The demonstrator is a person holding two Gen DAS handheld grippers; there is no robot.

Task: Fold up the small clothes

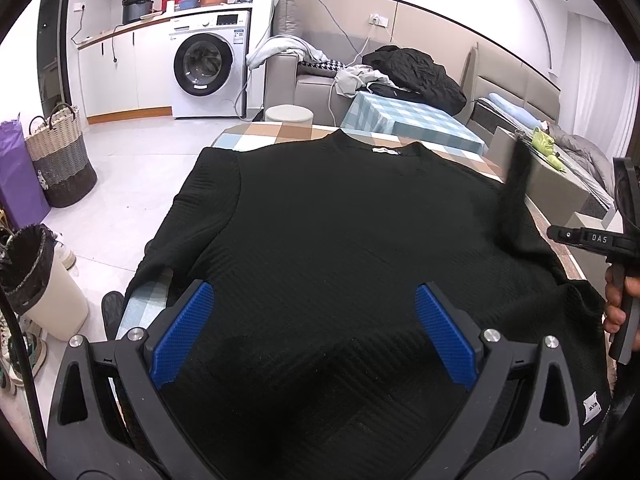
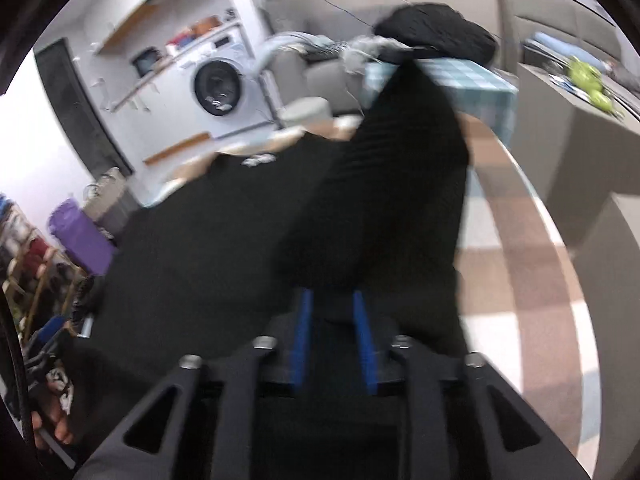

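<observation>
A black ribbed sweater (image 1: 340, 220) lies flat, neck away from me, on a checked table (image 1: 280, 132); a white label (image 1: 386, 151) marks its collar. My left gripper (image 1: 314, 288) hovers open over the hem, with nothing between its blue pads. The right sleeve (image 1: 516, 184) stands lifted above the body, blurred. In the right wrist view this sleeve (image 2: 400, 180) runs from the shoulder down into my right gripper (image 2: 332, 296). Its pads (image 2: 306, 320) stand a little apart with the cuff between them. A hand (image 1: 616, 300) holds that tool at the right edge.
A second checked table (image 1: 412, 120) and a sofa heaped with dark clothes (image 1: 416, 68) lie beyond. A washing machine (image 1: 204, 64) stands at the back left. On the floor at left are a woven basket (image 1: 60, 156) and a lined bin (image 1: 36, 276).
</observation>
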